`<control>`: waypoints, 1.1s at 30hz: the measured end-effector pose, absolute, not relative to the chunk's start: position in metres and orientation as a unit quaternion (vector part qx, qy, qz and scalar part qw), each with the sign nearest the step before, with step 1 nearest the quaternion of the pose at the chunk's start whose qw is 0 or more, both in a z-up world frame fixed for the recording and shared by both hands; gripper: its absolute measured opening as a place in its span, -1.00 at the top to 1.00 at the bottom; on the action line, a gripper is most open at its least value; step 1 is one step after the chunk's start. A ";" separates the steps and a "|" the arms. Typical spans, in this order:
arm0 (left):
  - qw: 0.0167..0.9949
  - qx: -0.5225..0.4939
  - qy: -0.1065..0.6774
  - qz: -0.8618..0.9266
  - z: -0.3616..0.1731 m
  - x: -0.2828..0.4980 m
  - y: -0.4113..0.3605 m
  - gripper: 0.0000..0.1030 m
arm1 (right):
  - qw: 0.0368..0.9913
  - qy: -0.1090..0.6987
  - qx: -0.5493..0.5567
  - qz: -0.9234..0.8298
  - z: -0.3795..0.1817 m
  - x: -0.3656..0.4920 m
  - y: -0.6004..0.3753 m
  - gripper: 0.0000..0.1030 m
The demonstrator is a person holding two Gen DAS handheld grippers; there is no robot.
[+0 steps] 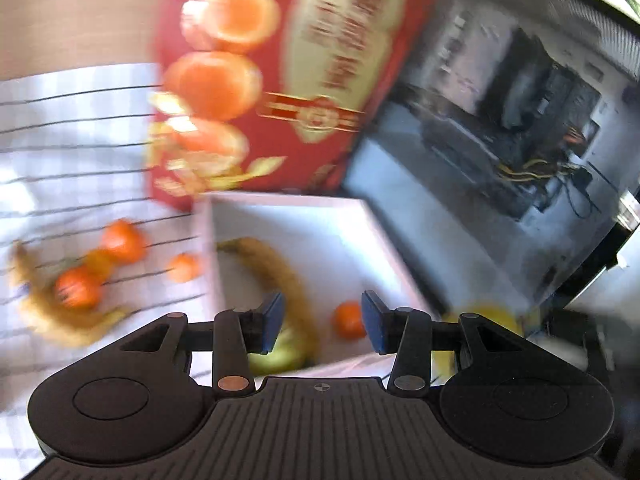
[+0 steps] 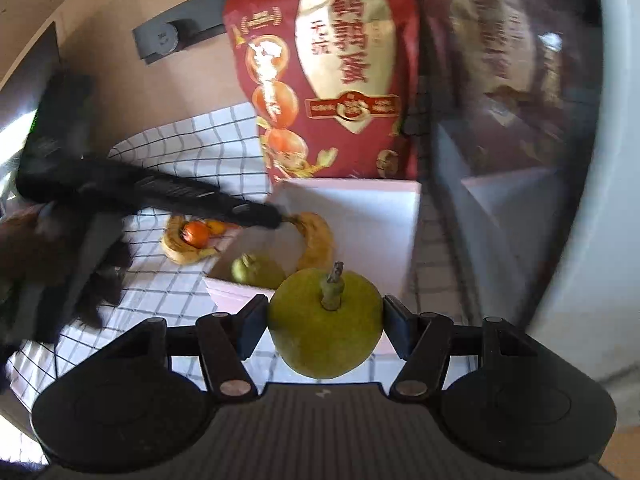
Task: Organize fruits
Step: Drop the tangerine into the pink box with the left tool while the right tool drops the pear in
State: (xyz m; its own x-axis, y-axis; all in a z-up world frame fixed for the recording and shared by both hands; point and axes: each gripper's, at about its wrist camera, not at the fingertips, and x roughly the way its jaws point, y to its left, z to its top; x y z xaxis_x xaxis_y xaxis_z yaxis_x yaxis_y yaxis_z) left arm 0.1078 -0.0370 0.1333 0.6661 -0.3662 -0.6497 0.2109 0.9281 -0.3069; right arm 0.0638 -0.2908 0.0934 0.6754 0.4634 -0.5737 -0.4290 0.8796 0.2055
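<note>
Right gripper [image 2: 325,328]: a green stemmed pear [image 2: 325,322] is clamped between the pads, low centre of frame.
Left gripper [image 1: 322,322]: jaws are parted, nothing held.
White rectangular tray [image 1: 320,210]: a yellow-brown banana [image 1: 276,268] and a small orange tangerine [image 1: 349,319] are contained, mid-frame.
Checked white cloth [image 2: 192,144]: loose fruit is seen at left.

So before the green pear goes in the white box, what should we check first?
1. Grip on the green pear: right gripper pads touch both its sides. Ok.
2. Pear's stem is clear of the pads: ok.
3. Room in the white rectangular box: bare floor beside the yellow banana and the second green pear. Ok.
4. Left gripper holds nothing, jaws apart: ok.
5. Left gripper out of the way: it reaches over the box. Not ok.
6. Small orange tangerine in the box, whether in the drop spot: cannot tell.
</note>
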 end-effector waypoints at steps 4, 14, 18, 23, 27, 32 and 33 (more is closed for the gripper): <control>0.910 -0.113 0.386 -0.103 0.124 0.067 0.000 0.09 | 0.909 0.322 0.039 0.261 0.106 0.116 -0.257 -0.20; 0.905 -0.188 0.380 -0.020 0.106 -0.003 0.058 0.09 | 0.852 0.426 0.084 0.292 0.059 0.223 -0.183 -0.20; 0.903 -0.204 0.379 0.003 0.101 -0.017 0.068 0.10 | 0.851 0.436 0.054 0.288 0.041 0.229 -0.169 -0.21; 0.897 -0.216 0.386 0.017 0.093 -0.025 0.073 0.10 | 0.853 0.433 0.033 0.288 0.040 0.228 -0.168 -0.20; 0.895 -0.220 0.388 0.009 0.091 -0.023 0.067 0.10 | 0.854 0.434 -0.011 0.287 0.037 0.224 -0.164 -0.20; 0.895 -0.215 0.391 -0.006 0.091 -0.016 0.059 0.09 | 0.845 0.447 -0.028 0.291 0.037 0.228 -0.158 -0.21; 0.895 -0.215 0.391 -0.008 0.091 -0.015 0.058 0.10 | 0.844 0.446 -0.037 0.294 0.038 0.228 -0.157 -0.21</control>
State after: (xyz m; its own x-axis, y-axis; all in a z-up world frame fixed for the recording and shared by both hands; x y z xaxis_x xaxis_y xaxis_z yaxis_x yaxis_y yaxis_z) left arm -0.0151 0.0579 0.0912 0.6939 -0.1824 -0.6966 -0.1534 0.9077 -0.3906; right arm 0.2278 -0.1569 0.0378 0.4289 0.4630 -0.7757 -0.5297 0.8245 0.1992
